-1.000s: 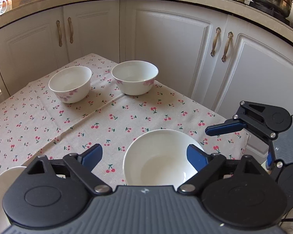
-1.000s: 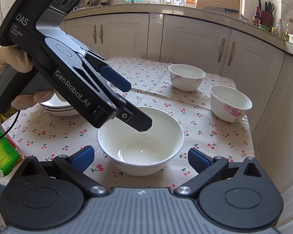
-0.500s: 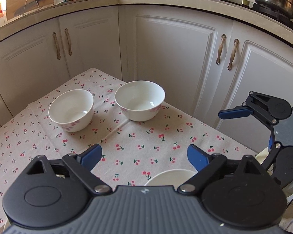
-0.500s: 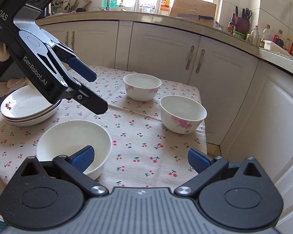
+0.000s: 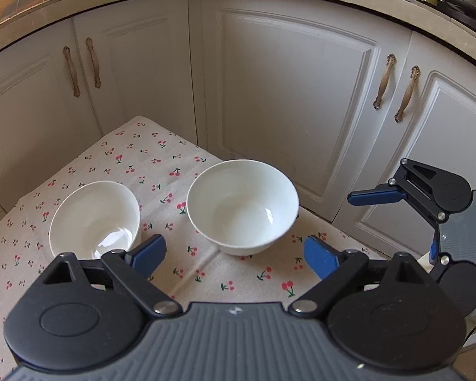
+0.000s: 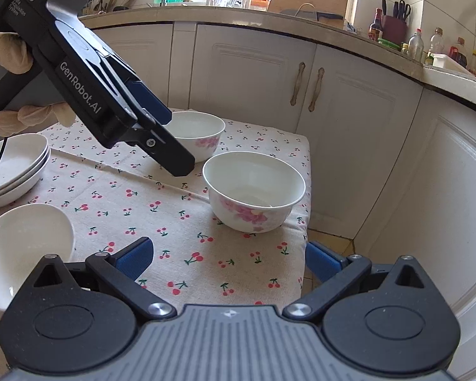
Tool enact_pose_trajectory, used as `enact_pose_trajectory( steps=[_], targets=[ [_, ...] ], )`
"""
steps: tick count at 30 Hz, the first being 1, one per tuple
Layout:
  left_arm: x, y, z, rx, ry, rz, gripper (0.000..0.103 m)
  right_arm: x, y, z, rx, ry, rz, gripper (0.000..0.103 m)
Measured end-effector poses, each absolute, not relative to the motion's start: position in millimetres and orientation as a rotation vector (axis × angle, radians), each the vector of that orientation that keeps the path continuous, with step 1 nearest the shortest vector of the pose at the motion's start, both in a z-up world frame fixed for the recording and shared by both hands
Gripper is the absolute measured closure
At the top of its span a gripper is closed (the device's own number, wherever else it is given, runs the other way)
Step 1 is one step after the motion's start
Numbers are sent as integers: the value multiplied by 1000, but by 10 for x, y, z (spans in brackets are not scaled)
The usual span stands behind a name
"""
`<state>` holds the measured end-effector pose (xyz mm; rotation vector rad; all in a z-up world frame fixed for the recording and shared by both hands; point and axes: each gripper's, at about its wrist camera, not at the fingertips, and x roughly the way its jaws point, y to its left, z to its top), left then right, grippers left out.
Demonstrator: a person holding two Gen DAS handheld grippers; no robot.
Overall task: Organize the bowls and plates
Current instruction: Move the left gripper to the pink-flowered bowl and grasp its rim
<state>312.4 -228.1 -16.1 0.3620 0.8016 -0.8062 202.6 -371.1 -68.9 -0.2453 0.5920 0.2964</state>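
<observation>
Both tools stood wide open and empty: the left tool point(image 5: 234, 254) hung just short of a flowered bowl point(image 5: 242, 206) on the bench point(image 5: 206, 273), the right tool point(image 6: 227, 258) nearer than the same bowl.

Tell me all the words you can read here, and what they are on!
"DAS": on the left tongs, upper body.
"Data Acquisition System": small print beneath it.
"GenRobot.AI": along the left tongs' side.
Labels on the counter bottles: too small and blurred to read.
</observation>
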Motion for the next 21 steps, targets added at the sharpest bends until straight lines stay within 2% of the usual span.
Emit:
enact_pose_trajectory(
  steps=[8,12,21],
  targets=[
    [3420,-2566,-320,395,820,-811,13,2401,-3796,-773,-245,582,328,0],
    [3537,-2647,-405,396,843,-805,22,2531,-3785,-827,-252,578,346,0],
    [3713,-2739,-525,379,867,-813,28,2733,-3762,-901,-247,575,356,1]
  ],
)
